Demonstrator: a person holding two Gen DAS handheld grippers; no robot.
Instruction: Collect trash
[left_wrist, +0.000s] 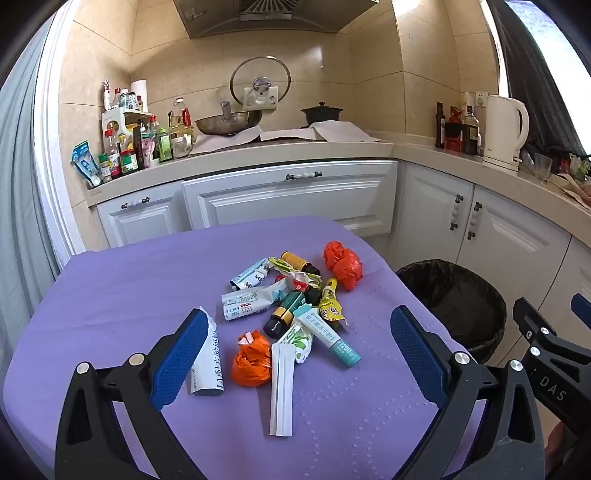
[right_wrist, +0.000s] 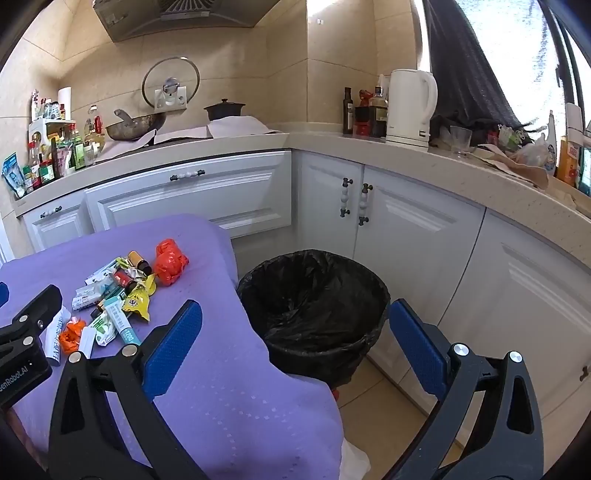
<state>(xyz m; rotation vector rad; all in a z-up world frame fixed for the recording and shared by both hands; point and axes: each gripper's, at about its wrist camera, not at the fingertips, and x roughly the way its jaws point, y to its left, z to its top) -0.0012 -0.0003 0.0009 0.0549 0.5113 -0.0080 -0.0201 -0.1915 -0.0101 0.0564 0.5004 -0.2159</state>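
Observation:
A pile of trash lies on the purple-covered table (left_wrist: 110, 295): an orange bag wad (left_wrist: 250, 363), a white sachet (left_wrist: 281, 387), a white wrapper (left_wrist: 207, 360), a teal tube box (left_wrist: 328, 336), small dark bottles (left_wrist: 284, 314), a yellow packet (left_wrist: 330, 302) and a red-orange bag (left_wrist: 343, 264). My left gripper (left_wrist: 299, 343) is open and empty above the near pile. My right gripper (right_wrist: 295, 332) is open and empty, over the table's right edge and the black-lined trash bin (right_wrist: 314, 295). The pile also shows in the right wrist view (right_wrist: 118, 295).
White kitchen cabinets (left_wrist: 288, 199) and an L-shaped counter stand behind the table. On the counter are condiment bottles (left_wrist: 129, 147), a wok (left_wrist: 229, 122), a pot and a white kettle (left_wrist: 504, 129). The bin (left_wrist: 454, 302) stands on the floor right of the table.

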